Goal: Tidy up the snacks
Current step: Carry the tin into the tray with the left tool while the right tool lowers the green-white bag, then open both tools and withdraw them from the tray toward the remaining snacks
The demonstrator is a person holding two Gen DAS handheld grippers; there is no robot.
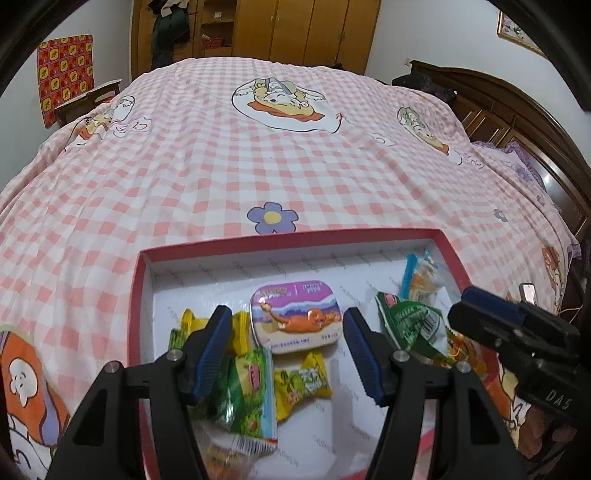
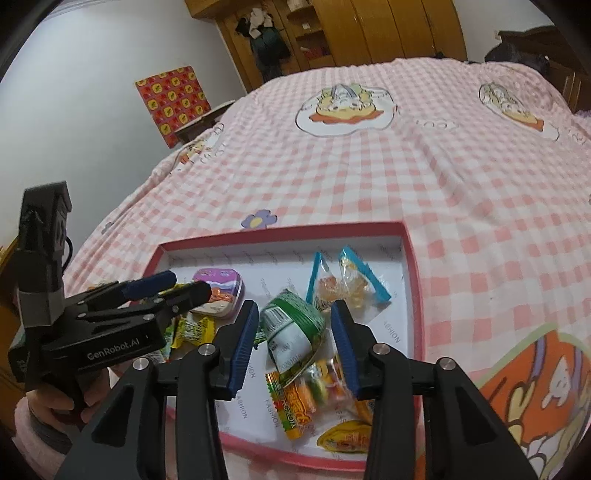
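Observation:
A shallow red-rimmed box (image 1: 137, 295) (image 2: 410, 258) with a white floor lies on the bed and holds the snacks. In it are a purple cartoon tin (image 1: 293, 317) (image 2: 221, 291), yellow and green packets (image 1: 303, 380) at the left, a green-and-white packet (image 1: 410, 321) (image 2: 291, 328), clear blue-edged packets (image 1: 421, 277) (image 2: 347, 284) and orange packets (image 2: 295, 402). My left gripper (image 1: 288, 350) is open and empty above the tin and yellow packets. My right gripper (image 2: 293, 343) is open and empty, its fingers either side of the green-and-white packet.
The box rests on a pink checked bedspread (image 1: 258, 166). A dark wooden headboard (image 1: 517, 122) runs along the right, wooden wardrobes (image 1: 295, 29) stand behind, and a red patterned panel (image 1: 64, 74) leans at the left wall. Each gripper shows in the other's view.

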